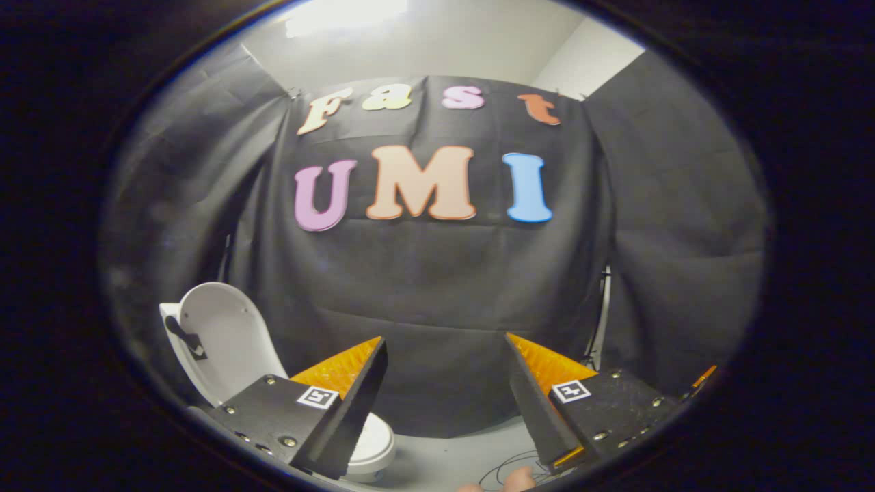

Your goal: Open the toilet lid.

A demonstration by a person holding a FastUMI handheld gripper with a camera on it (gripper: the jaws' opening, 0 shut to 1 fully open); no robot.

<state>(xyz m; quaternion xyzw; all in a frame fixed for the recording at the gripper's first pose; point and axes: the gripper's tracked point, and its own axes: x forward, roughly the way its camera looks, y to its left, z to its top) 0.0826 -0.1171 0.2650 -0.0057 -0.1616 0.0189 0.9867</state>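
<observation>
Gripper view: toilet lid [222, 342] stands raised, long axis near upright, above the toilet [374, 447]. Gripper [444, 403] held level, fingers spread wide, grasping nothing.

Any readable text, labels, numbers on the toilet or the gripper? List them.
toilet lid, standing raised: no text; the dark tab on it is blank.
gripper, open, nothing between its fingers: one square marker on each finger, a coded pattern, no words or numbers.
</observation>
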